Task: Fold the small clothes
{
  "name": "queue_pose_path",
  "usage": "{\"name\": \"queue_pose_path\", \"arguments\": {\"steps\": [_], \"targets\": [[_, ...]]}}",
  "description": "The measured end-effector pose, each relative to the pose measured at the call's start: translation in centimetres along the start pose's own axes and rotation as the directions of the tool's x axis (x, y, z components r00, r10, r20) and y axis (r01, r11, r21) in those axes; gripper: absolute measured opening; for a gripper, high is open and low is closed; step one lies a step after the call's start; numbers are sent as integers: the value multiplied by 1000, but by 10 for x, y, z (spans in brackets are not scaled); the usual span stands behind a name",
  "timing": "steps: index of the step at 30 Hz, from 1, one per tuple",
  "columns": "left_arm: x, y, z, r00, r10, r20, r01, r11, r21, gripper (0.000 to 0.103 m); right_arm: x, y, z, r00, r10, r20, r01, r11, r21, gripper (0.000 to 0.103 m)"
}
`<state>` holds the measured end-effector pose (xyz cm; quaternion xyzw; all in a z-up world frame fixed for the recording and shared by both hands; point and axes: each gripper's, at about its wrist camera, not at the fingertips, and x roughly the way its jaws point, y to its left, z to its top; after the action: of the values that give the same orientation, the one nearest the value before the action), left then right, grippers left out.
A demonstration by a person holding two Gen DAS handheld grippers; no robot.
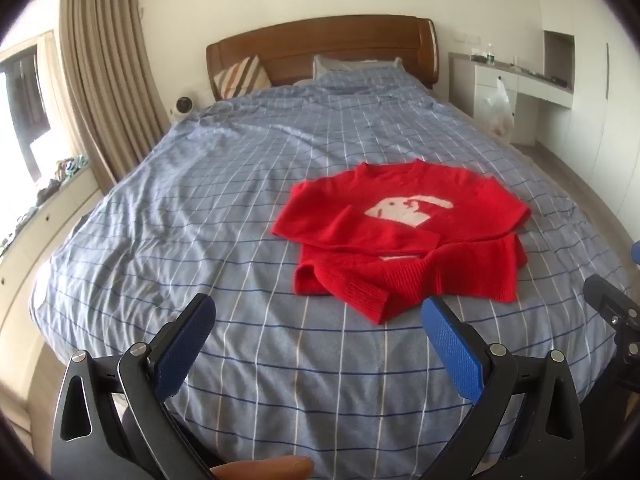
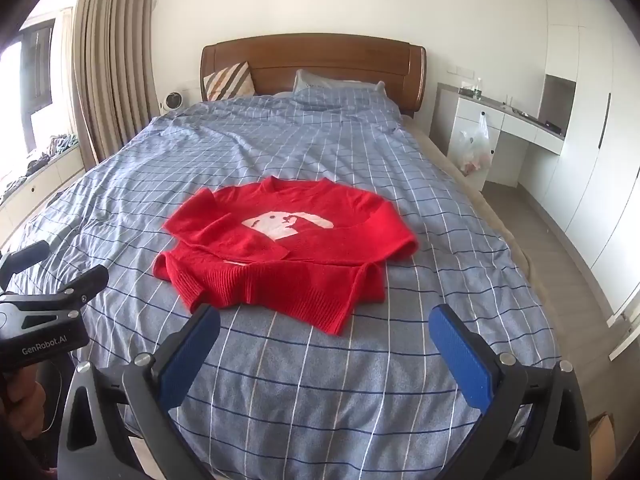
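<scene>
A small red sweater (image 1: 404, 236) with a white animal print lies on the blue checked bed cover (image 1: 200, 208), both sleeves folded across its front. It also shows in the right wrist view (image 2: 288, 248). My left gripper (image 1: 318, 312) is open and empty, above the bed's near end, just short and left of the sweater's hem. My right gripper (image 2: 324, 320) is open and empty, its tips just short of the hem. The left gripper's body (image 2: 48, 296) shows at the left edge of the right wrist view.
The bed cover (image 2: 360, 380) spreads to a wooden headboard (image 2: 312, 60) with pillows. A white desk with a plastic bag (image 2: 476, 148) stands right of the bed. A curtain (image 2: 112, 60) and a window ledge with clutter are on the left. Floor runs along the right side.
</scene>
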<state>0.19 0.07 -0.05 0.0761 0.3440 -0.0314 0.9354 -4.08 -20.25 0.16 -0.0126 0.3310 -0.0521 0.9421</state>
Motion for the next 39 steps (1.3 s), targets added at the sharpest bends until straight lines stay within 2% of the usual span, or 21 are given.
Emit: {"name": "queue_pose_path", "arguments": {"steps": [3,4,8,12,23,27,33,39], "targets": [[6,0,1,999,-39,-37,37,999,-33,103,-4,6,-1,1000,-4,11,4,1000,-16,103],[6,9,7,998,-56,-37,55,998,-40,103,-1,4,1,1000,7,-27,-7,1000,7,103],[3,7,0,999,-53,-9,52,998,-32,103,3,1,-2,999,15,-35,-15,1000,13,103],[3,6,1,998,-64,-13,63,997,-40,103,5,3,-1,999,15,-42,-15,1000,4,103],[10,6,-2,994,-74,-84,72,997,-29,103,5,7,-4,998,33,-44,-32,999,23,103],[12,9,-5,992,-73,-98,70,997,-38,103,9,7,-5,997,8,-71,-6,1000,24,103],[17,7,-9,991,-66,-113,64,998,-21,103,9,7,-6,991,-103,-82,101,994,-34,103],[15,5,-8,991,-91,-101,90,996,-9,103,12,5,-7,987,-130,-89,126,991,-44,103]]}}
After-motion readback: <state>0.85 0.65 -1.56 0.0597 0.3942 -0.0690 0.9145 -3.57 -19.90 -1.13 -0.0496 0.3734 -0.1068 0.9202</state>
